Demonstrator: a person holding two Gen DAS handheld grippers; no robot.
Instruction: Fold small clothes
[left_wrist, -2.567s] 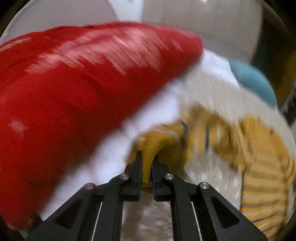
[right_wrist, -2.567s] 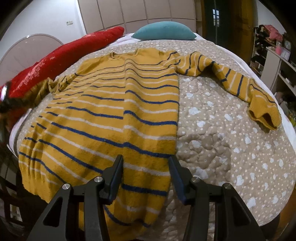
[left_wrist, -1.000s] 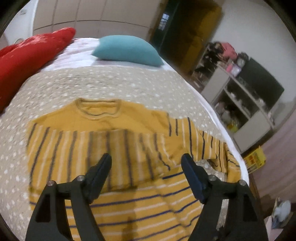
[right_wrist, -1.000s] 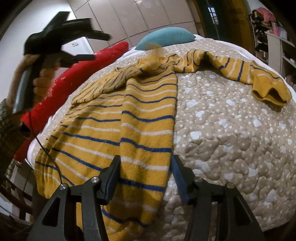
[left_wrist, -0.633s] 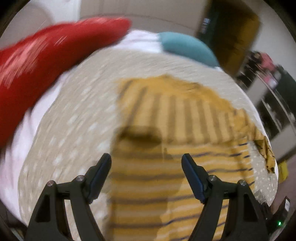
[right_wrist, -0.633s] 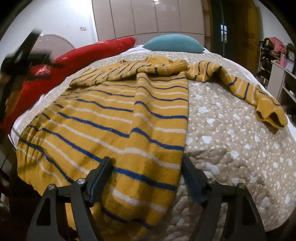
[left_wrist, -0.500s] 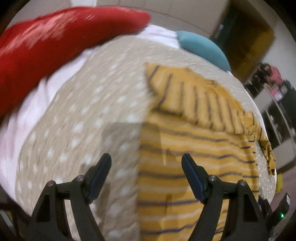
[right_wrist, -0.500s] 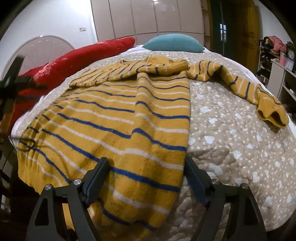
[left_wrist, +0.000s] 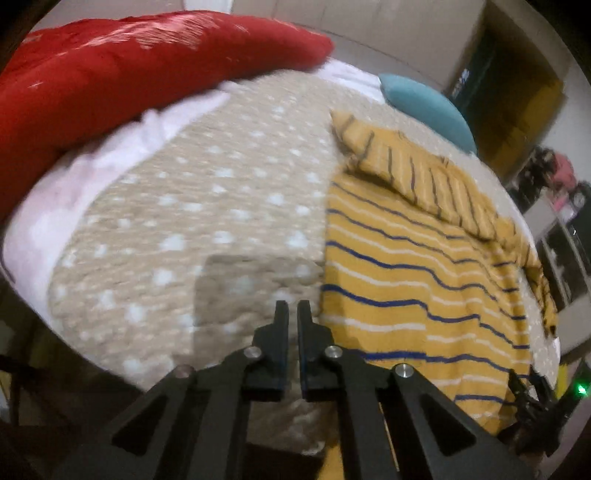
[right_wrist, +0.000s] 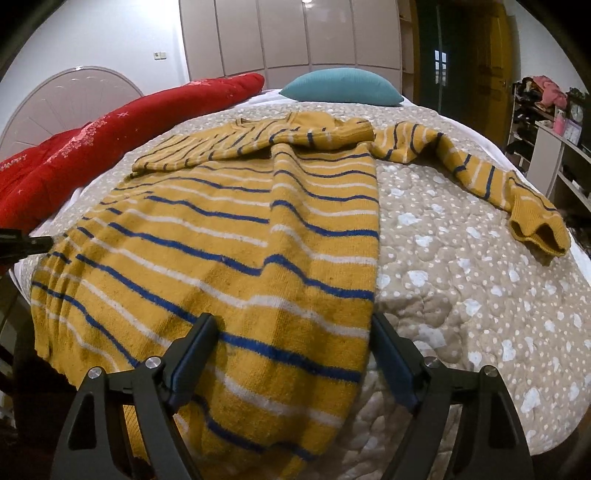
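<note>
Yellow striped sweater (right_wrist: 236, 236) lies under the spread right hand-held gripper (right_wrist: 291, 354).

A dotted beige bed (right_wrist: 461, 258) carries the striped yellow sweater (right_wrist: 240, 240), red bolster (right_wrist: 110, 140) and teal pillow (right_wrist: 340, 86).

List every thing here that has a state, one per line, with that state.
sweater: spread flat on the bed, hem hanging over the edge
near sleeve: folded across the chest
far sleeve: stretched out, unfolded
left gripper: just closed, nothing between the fingers
right gripper: open over the hem, not gripping
</note>
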